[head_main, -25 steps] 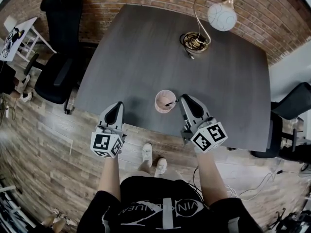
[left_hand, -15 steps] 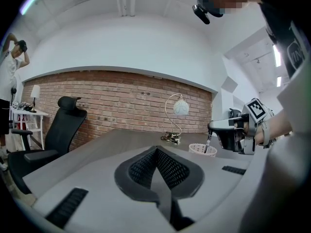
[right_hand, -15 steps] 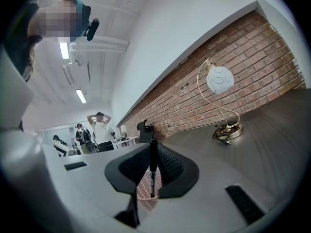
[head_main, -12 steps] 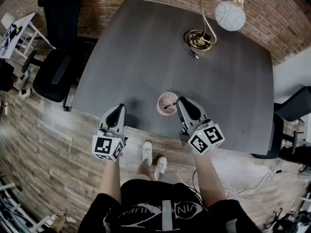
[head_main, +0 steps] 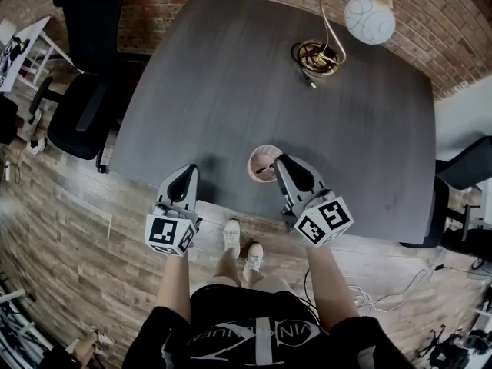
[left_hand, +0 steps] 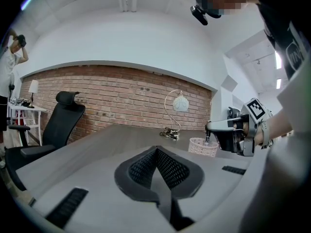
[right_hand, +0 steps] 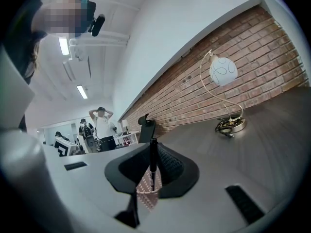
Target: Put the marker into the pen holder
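Observation:
A pink mesh pen holder (head_main: 264,162) stands upright on the dark grey table (head_main: 231,75), close to its near edge. My right gripper (head_main: 278,164) hangs at the holder's right rim, shut on a black marker (head_main: 267,167). In the right gripper view the marker (right_hand: 153,159) stands upright between the jaws, and its lower end reaches into the holder (right_hand: 147,194). The left gripper view shows the holder (left_hand: 203,146) with the marker (left_hand: 207,138) above it. My left gripper (head_main: 183,177) hovers over the table's near edge, left of the holder. It is shut with nothing in it (left_hand: 156,150).
A lamp with a white globe (head_main: 370,18) and a coiled cable at its base (head_main: 317,57) stands at the table's far right. A black office chair (head_main: 81,110) is left of the table and another chair (head_main: 461,206) to its right. People (right_hand: 102,127) stand far off.
My right gripper has shifted slightly left toward the holder, carrying the marker over its rim. The left gripper has stayed in place.

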Demonstrator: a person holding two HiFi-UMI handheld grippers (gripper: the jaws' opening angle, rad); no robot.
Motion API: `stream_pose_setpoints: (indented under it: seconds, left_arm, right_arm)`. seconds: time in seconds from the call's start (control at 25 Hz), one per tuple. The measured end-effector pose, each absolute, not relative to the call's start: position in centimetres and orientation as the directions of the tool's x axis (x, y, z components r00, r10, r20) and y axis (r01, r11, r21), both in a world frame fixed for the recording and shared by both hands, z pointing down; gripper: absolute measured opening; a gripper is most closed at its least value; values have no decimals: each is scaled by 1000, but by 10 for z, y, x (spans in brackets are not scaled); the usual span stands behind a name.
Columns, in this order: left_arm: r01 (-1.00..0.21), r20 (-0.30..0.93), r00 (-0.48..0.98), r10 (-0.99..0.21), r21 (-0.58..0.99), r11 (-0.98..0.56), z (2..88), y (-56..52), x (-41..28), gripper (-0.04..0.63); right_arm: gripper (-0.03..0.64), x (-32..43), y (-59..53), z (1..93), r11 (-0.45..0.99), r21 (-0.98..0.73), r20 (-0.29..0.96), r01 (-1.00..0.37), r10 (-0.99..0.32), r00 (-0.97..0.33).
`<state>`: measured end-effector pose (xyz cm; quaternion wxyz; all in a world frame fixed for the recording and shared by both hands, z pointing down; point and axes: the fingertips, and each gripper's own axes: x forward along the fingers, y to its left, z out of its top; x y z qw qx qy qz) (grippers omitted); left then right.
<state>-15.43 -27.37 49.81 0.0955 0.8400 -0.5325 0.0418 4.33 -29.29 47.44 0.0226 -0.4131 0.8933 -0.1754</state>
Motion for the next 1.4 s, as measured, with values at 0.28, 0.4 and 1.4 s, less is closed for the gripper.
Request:
stream_pose_setpoints:
  seconds: [0.28, 0.4, 1.4]
  left_arm:
    - [-904, 182, 427, -885, 118, -412, 502, -274, -152, 14]
    - [-903, 182, 429, -884, 117, -414, 503, -273, -151, 14]
    - [-899, 182, 437, -881, 127, -419, 504, -270, -149, 14]
  right_arm:
    - [52, 38, -291, 481, 619, -309, 126, -722, -726, -676]
    - [52, 35, -289, 484, 625, -299, 141, -722, -719, -681]
    - [52, 45, -289, 489, 607, -229, 186, -761, -740, -646]
